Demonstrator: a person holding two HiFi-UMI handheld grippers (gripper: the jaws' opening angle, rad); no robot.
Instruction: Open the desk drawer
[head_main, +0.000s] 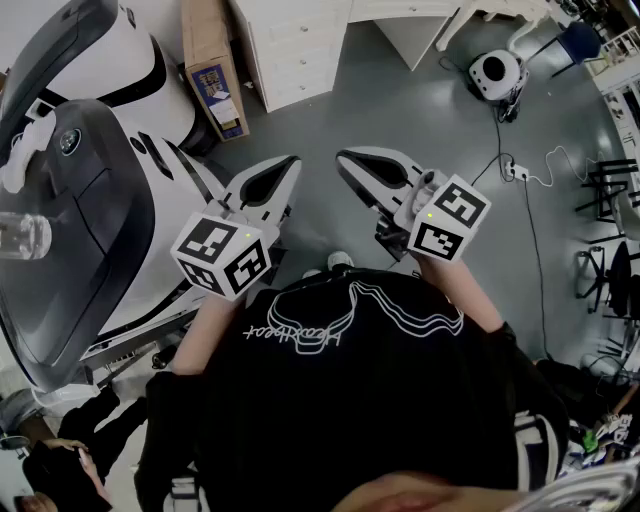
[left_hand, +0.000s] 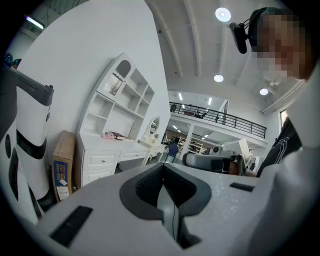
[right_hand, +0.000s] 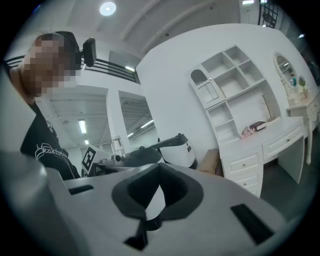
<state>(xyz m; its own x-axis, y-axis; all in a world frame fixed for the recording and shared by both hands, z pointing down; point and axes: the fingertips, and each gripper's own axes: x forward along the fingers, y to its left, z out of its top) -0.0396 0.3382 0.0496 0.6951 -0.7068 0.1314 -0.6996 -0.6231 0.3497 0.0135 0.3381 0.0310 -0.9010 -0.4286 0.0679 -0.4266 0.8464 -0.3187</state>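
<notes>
Left gripper (head_main: 288, 168) and right gripper (head_main: 347, 160), each with jaws pressed together on nothing, sit side by side well short of the desk (head_main: 300, 45); its drawers (left_hand: 102, 160) lie ahead across the floor (head_main: 400, 110), fronts running widthwise, the left gripper probably slightly nearer.
</notes>
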